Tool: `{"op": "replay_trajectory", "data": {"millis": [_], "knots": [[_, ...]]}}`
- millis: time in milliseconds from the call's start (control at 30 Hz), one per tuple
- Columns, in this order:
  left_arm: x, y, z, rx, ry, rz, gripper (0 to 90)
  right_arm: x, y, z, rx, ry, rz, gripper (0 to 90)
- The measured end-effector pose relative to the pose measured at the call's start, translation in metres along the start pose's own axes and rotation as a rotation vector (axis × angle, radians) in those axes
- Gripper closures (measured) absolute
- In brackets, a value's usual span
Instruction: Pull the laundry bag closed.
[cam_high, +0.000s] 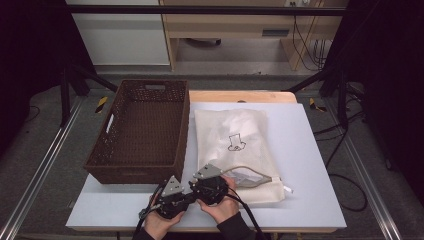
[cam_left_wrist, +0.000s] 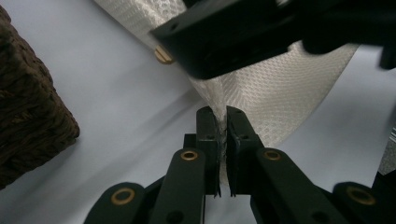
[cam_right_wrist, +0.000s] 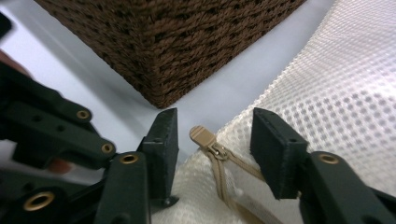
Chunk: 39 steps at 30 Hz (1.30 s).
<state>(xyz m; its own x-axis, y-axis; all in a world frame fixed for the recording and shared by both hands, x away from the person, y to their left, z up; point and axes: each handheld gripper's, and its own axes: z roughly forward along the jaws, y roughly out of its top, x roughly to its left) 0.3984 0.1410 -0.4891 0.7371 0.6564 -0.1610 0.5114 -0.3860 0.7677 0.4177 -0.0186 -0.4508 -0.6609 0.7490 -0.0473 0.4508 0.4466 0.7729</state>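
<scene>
- High view: mesh bag (cam_high: 235, 145) lies flat on the white table (cam_high: 310, 165), just right of the brown basket (cam_high: 142, 132), with its zipped end nearest the person. Both hands meet at that near corner, the left gripper (cam_high: 172, 192) beside the right gripper (cam_high: 209, 181). With the two grippers so close together, one could knock the other and spoil the grasp.
- Left gripper view: the left gripper (cam_left_wrist: 222, 140) has its jaws nearly closed, pinching a fold of the bag's mesh (cam_left_wrist: 275, 88) between the pads. No earlier picture shows how firm that pinch is. Only a thin edge is caught, so a pull on the zip could slide the cloth out, and the bag would then drag along the table instead of opening.
- Right gripper view: the right gripper (cam_right_wrist: 214, 142) stands about half open and holds nothing, its pads either side of the tan zip pull (cam_right_wrist: 203, 136), apart from it. The tab is small and lies flat on the mesh (cam_right_wrist: 336, 88). Closing off line may miss it or catch cloth with it, and the zip could jam. The basket corner (cam_right_wrist: 161, 56) sits near, leaving little room.
</scene>
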Motion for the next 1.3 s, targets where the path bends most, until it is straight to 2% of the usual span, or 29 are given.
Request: {"op": "replay_trajectory", "data": {"millis": [67, 100, 167, 233, 300, 467, 533, 667, 867, 933, 1000, 1033, 1067, 1133, 1200, 1233, 1300], "knots": [[0.0, 0.0, 0.0, -0.001, 0.0, 0.0, 84.5, 0.003, 0.0, 0.005, 0.012, -0.022, -0.017, 46.9], [0.0, 0.0, 0.0, -0.002, 0.0, 0.0, 84.5, 0.007, -0.001, 0.009, 0.021, -0.053, -0.036, 47.9], [0.0, 0.0, 0.0, -0.002, 0.001, 0.0, 84.5, 0.009, -0.002, 0.012, 0.031, -0.091, -0.048, 53.5], [0.0, 0.0, 0.0, 0.0, 0.0, 0.003, 84.5, 0.008, -0.002, 0.011, 0.023, -0.106, -0.041, 60.2], [0.0, 0.0, 0.0, 0.003, -0.004, 0.006, 84.5, 0.005, -0.001, 0.007, 0.013, -0.09, -0.015, 67.1], [0.0, 0.0, 0.0, 0.001, -0.004, 0.001, 84.4, -0.008, -0.001, -0.002, 0.003, -0.009, 0.052, 79.6], [0.0, 0.0, 0.0, 0.0, -0.005, 0.0, 84.4, -0.012, -0.002, -0.006, 0.001, 0.026, 0.058, 84.3], [0.0, 0.0, 0.0, 0.0, -0.005, 0.0, 84.4, -0.012, -0.004, -0.013, 0.011, 0.043, 0.053, 90.0], [-0.001, 0.0, 0.0, 0.0, 0.001, 0.002, 84.3, -0.017, -0.011, -0.02, 0.01, 0.071, 0.07, 89.7], [-0.001, 0.0, 0.0, 0.001, -0.001, 0.0, 84.3, -0.016, -0.01, -0.019, -0.006, 0.069, 0.079, 79.4], [0.0, 0.0, 0.0, 0.0, -0.002, 0.001, 84.3, -0.013, -0.007, -0.016, -0.015, 0.066, 0.073, 69.9], [0.0, 0.0, 0.0, 0.001, -0.001, 0.004, 84.4, -0.01, -0.005, -0.011, -0.019, 0.061, 0.061, 62.2], [0.0, 0.0, 0.0, 0.002, 0.0, 0.007, 84.4, -0.008, -0.004, -0.008, -0.017, 0.049, 0.052, 55.4], [-0.001, 0.0, 0.0, 0.002, 0.005, 0.011, 84.4, -0.001, -0.002, 0.002, 0.003, 0.004, 0.027, 50.0], [-0.001, 0.0, 0.0, 0.001, 0.005, 0.012, 84.4, 0.004, -0.002, 0.012, 0.015, -0.043, -0.001, 51.8], [-0.001, 0.0, 0.0, 0.001, 0.003, 0.011, 84.4, 0.007, -0.001, 0.015, 0.023, -0.081, -0.018, 56.4], [-0.001, 0.0, 0.0, 0.001, 0.003, 0.013, 84.4, 0.008, -0.002, 0.016, 0.024, -0.109, -0.027, 65.9]]}}
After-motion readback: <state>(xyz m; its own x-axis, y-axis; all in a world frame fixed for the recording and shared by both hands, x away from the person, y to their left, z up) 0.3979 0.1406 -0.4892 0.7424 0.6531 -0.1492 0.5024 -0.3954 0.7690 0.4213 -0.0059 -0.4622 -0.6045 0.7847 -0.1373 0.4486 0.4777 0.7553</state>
